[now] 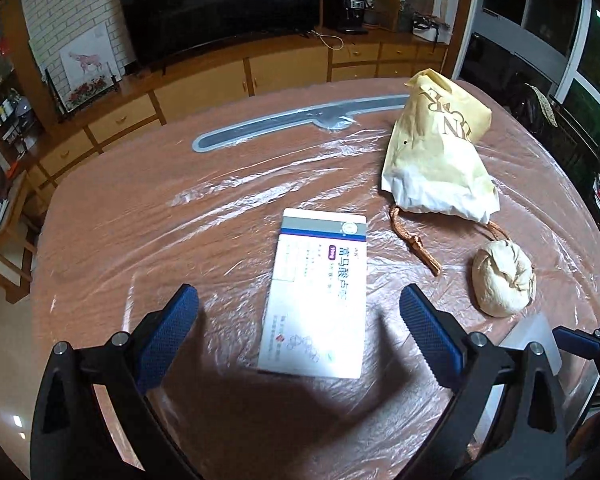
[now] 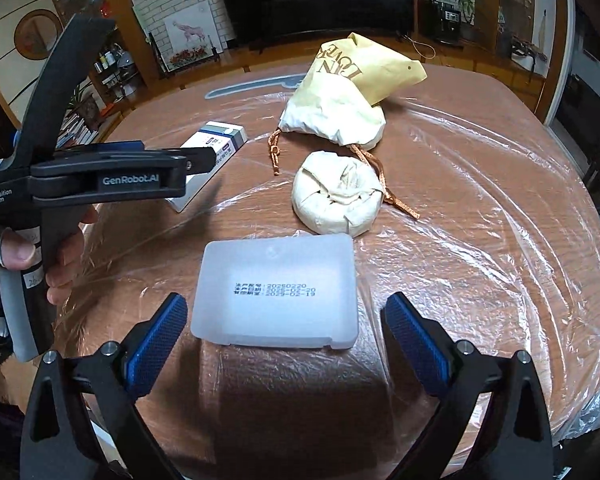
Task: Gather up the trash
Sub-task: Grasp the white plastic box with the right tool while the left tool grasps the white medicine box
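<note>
Right gripper (image 2: 284, 336), jaws apart, straddles a frosted plastic box (image 2: 276, 292) lying flat on the table (image 2: 480, 240). Left gripper (image 1: 298, 320), jaws apart, flanks a white medicine carton (image 1: 318, 292), long axis pointing away. Beyond: crumpled paper ball (image 2: 338, 194), yellow paper bag (image 2: 352, 92).

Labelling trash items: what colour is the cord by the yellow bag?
Orange-brown braided cord, clearest in the left wrist view.

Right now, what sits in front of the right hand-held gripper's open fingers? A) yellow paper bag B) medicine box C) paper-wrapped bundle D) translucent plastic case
D: the translucent plastic case lies flat on the table just ahead of the right hand-held gripper, whose jaws stand wide and apart from it.
</note>
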Available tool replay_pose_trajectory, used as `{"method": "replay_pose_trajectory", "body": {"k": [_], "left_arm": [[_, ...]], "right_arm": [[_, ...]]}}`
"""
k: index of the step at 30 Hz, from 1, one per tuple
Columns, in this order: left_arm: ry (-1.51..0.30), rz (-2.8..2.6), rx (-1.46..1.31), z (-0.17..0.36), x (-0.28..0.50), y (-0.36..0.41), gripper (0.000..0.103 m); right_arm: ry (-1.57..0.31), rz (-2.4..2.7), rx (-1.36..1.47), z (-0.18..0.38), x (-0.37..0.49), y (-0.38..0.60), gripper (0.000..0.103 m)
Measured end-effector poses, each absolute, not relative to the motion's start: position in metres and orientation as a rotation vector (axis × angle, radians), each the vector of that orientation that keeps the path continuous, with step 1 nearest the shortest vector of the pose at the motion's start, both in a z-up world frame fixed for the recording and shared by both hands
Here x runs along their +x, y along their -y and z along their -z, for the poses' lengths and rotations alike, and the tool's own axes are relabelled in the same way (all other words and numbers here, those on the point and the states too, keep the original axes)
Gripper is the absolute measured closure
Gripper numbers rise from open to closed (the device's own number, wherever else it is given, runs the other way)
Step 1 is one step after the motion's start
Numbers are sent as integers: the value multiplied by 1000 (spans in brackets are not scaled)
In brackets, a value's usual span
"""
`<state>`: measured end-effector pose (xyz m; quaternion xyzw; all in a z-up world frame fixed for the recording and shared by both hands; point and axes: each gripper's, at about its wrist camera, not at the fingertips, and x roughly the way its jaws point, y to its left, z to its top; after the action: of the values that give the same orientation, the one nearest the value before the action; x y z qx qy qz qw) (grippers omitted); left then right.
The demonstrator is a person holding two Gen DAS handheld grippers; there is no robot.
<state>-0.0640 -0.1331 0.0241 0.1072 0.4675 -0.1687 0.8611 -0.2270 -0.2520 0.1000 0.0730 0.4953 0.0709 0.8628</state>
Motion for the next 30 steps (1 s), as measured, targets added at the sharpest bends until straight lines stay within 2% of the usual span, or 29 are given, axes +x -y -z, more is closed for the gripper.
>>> {"method": "replay_pose_trajectory", "body": {"k": [7,9,11,12,17,18,30], "left_arm": [[-982,378,259,-18,-60,138,19],[-991,386,253,-16,-58,138,29],[-1006,389,248,-14,-56,138,31],[-1007,391,245,-13,-54,137,38],[-1014,411,236,-12,-53,135,44],[-1011,415,237,-12,-53,135,50],[-979,429,187,-24,-61,131,51]], "right_arm": [[-1050,-160,165,-97,-225,249,17],[-1049,-161,160,-97,-223,248,19],[-1047,-160,150,-97,-222,246,20],[-1045,-159,140,-97,-222,245,20],[-1049,-155,102,-96,-218,241,20],[-1049,-157,100,-96,-218,241,20],[-1047,-198,206,-102,-214,265,21]]}}
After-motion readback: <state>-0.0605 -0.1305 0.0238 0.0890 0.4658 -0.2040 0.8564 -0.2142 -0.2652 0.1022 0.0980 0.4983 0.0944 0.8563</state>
